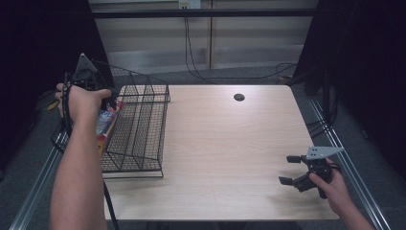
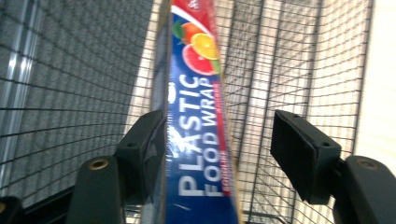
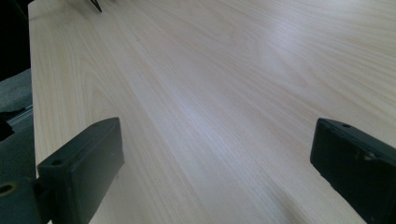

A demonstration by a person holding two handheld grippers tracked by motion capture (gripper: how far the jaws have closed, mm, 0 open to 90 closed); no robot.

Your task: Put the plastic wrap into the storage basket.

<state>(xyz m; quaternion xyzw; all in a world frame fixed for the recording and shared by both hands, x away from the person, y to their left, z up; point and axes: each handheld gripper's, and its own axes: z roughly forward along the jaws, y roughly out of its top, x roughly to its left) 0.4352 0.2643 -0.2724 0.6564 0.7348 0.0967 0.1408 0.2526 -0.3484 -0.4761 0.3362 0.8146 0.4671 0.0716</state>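
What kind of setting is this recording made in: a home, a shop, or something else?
Most likely a lab or recording bench, not a home. A bare wooden table sits between metal rails, with dark curtains at the sides and loose cables along the back wall. On it stands a wire basket with a plastic wrap box.

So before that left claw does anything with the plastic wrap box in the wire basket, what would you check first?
1. Left gripper jaws open: ok.
2. Plastic wrap box between the jaws: ok.
3. Both jaws on the box: not ok; one touches it, the other stands apart.
4. Box inside the wire basket: ok.
5. Basket resting on the table: ok.
6. Right gripper out of the way, open, over bare table: ok.
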